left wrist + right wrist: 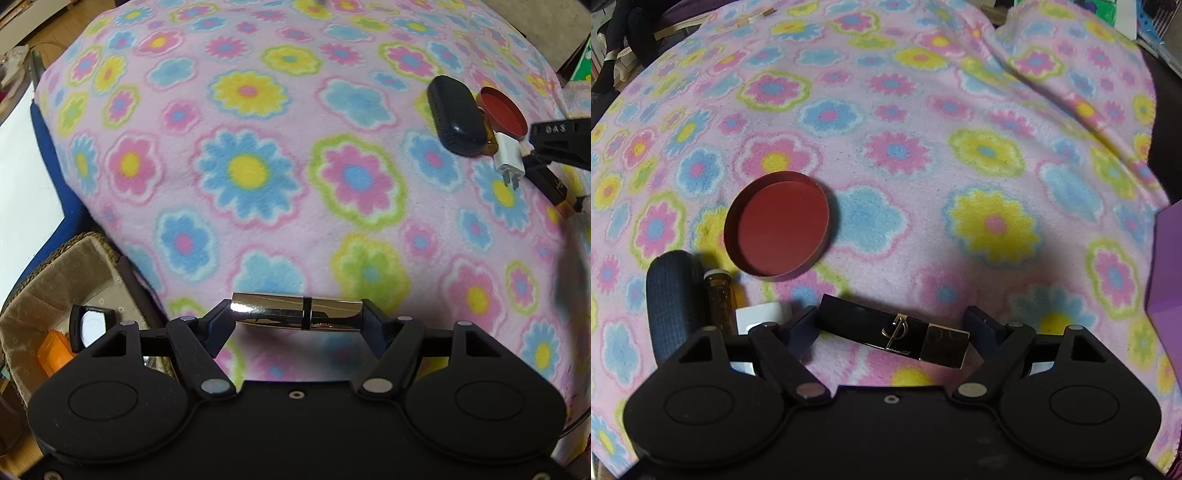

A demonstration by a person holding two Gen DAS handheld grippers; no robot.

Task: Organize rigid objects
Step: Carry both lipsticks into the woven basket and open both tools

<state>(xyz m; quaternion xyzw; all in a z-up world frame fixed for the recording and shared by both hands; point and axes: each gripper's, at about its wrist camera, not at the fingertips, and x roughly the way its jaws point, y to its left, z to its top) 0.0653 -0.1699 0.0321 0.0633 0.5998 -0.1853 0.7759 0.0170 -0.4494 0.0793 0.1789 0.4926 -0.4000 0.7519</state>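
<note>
Your left gripper (297, 317) is clamped end to end on a shiny silver tube (295, 312) with a black ring around its middle, held crosswise above the flowered blanket (258, 147). Ahead of it the blanket lies bare across a broad stretch, so you have plenty of room there. At your lower left the blanket's edge drops off beside a fabric-lined basket (44, 295) with an orange item inside. Your right gripper (892, 328) stands wide around a black and gold lipstick case (897, 334) lying slantwise on the blanket; its pads sit just off both ends, not pressing. Close on that gripper's left crowd a white plug adapter (761, 314), an amber vial (718, 299) and a dark oval case (672, 302), with a red round lid (779, 225) just beyond. A purple box (1167, 266) borders the right side.
</note>
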